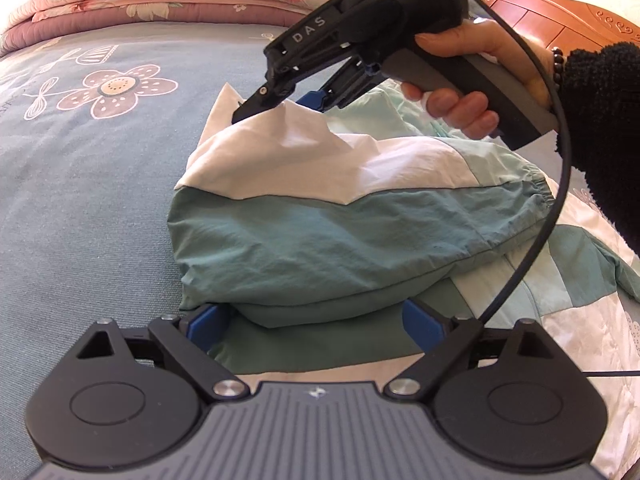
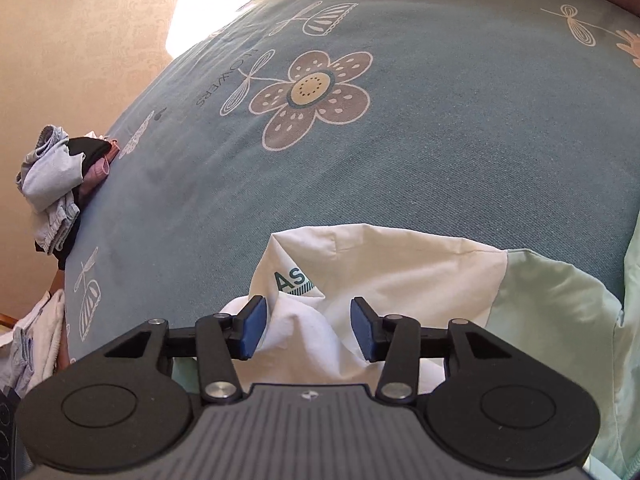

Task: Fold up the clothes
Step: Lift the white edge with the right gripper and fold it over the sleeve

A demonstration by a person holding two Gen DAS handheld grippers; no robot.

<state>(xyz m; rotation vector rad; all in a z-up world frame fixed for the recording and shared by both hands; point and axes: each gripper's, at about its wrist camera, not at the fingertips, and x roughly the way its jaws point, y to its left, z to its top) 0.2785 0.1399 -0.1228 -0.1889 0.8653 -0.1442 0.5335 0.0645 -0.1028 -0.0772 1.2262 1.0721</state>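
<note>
Jacket (image 1: 320, 216): sleeve folded across at your twelve o'clock, body unfolded; left gripper (image 1: 316, 322) open around it, right gripper (image 2: 306, 328) open (white fabric between, unpinched).

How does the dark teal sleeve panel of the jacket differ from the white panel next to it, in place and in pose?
The dark teal sleeve panel lies nearer the left gripper, draped between its wide-open blue pads; the white panel lies farther, at the right gripper. The teal panel sags low with fine wrinkles; the white panel rises into a peak between the right gripper's pads. Both are thin fabric of one jacket on the blue flowered bedspread.
</note>
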